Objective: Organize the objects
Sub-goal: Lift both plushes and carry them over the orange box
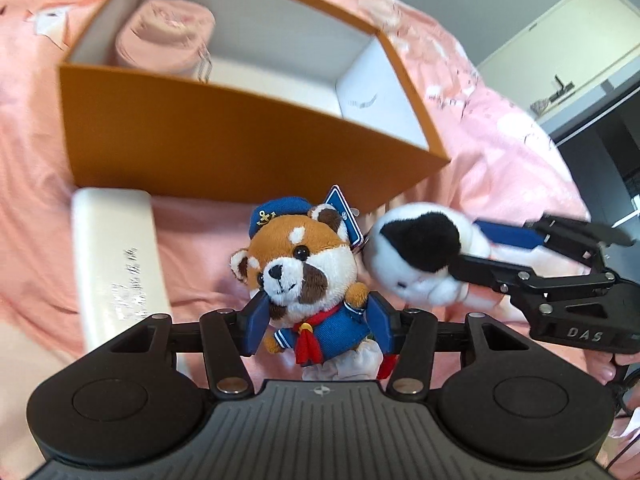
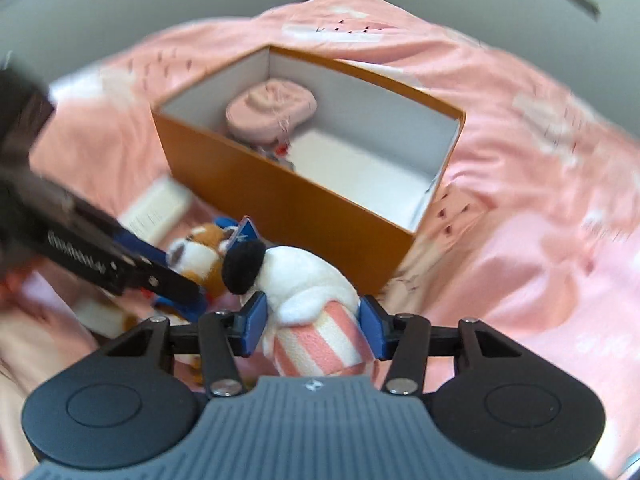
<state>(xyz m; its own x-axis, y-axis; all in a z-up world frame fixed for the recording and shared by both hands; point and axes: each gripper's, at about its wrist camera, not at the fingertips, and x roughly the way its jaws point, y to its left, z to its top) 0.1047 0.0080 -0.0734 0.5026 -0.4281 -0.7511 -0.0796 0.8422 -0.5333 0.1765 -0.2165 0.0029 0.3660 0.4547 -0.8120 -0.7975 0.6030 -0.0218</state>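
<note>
My left gripper (image 1: 320, 320) is shut on a red panda plush (image 1: 304, 272) in a blue sailor suit, held just in front of the orange box (image 1: 224, 140). My right gripper (image 2: 312, 328) is shut on a white plush (image 2: 316, 304) with a black ear and pink striped body; it also shows in the left wrist view (image 1: 420, 252), right of the panda. The orange box (image 2: 280, 196) is open, white inside, with a pink rolled item (image 2: 272, 108) in its far left corner. The panda also appears in the right wrist view (image 2: 200, 252), held by the left gripper.
A white rectangular case (image 1: 116, 264) with printed text lies on the pink bedsheet (image 1: 36, 200) left of the panda. The box's right half has bare white floor (image 2: 360, 172). A cabinet and shelf (image 1: 560, 60) stand beyond the bed at the right.
</note>
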